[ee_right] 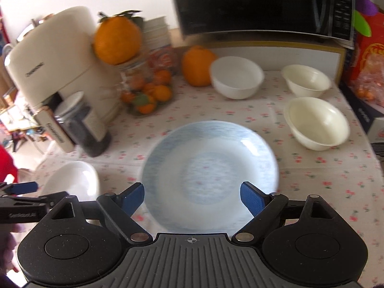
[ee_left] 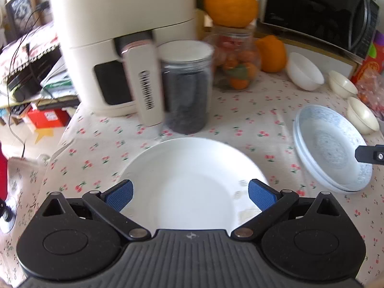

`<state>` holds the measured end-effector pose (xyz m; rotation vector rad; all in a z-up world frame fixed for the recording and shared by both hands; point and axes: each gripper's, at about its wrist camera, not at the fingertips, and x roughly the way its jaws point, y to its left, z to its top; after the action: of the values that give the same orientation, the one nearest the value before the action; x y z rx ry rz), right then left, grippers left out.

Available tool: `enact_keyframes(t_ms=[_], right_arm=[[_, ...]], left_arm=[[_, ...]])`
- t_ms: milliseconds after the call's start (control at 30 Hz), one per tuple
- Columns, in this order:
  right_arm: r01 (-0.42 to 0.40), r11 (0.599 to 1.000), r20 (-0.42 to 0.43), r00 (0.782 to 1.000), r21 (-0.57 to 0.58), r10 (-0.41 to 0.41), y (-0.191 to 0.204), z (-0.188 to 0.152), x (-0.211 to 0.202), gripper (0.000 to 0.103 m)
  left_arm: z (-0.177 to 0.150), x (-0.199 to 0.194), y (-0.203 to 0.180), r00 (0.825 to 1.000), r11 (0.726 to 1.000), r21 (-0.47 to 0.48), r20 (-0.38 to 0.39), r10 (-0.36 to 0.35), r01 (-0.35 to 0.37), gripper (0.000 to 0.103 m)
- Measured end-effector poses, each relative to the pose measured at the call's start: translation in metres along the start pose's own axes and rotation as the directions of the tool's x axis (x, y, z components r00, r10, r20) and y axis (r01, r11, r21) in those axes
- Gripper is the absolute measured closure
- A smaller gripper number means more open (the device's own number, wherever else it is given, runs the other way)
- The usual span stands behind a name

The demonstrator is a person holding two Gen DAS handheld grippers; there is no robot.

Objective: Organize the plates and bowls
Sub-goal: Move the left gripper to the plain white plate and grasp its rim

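Floral tablecloth [ee_left: 252, 110] held everything. My left gripper [ee_left: 190, 195] gaped empty over the plain white plate [ee_left: 192, 182], near side; my right gripper [ee_right: 192, 198], wide and empty, straddled the stacked blue-patterned plates [ee_right: 208, 168]. White bowl [ee_right: 236, 76] and cream bowls [ee_right: 316, 122] waited far right, likely unsorted.

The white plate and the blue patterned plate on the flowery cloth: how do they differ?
The white plate is plain, while the blue patterned plate carries a faint blue design. The white plate seems to lie singly; the blue patterned plate seems to sit on a second one beneath it, going by the doubled rim in the left wrist view. Both are round, shallow, empty and right way up.
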<state>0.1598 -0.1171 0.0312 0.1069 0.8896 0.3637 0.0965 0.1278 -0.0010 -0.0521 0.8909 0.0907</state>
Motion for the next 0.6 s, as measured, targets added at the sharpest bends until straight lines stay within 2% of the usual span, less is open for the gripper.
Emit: enact_keyframes(t_ms=[133, 400, 600], right_arm=[[-0.056, 0.998, -0.005, 0.998, -0.012, 0.055, 0.019, -0.003, 0.004, 0.014], [-0.163, 0.987, -0.081, 0.983, -0.002, 0.163, 0.056, -0.019, 0.026, 0.014], [-0.203, 0.979, -0.159, 0.967, -0.004, 0.2, 0.081, -0.036, 0.044, 0.014]], left_arm=[[-0.002, 0.004, 0.017, 1.0, 1.0, -0.017, -0.026, 0.0, -0.001, 0.001], [-0.011, 0.02, 0.048, 0.995, 0.998, -0.068, -0.099, -0.003, -0.004, 0.001], [-0.017, 0.025, 0.059, 0.99, 0.997, -0.078, -0.139, -0.011, 0.0, 0.017]])
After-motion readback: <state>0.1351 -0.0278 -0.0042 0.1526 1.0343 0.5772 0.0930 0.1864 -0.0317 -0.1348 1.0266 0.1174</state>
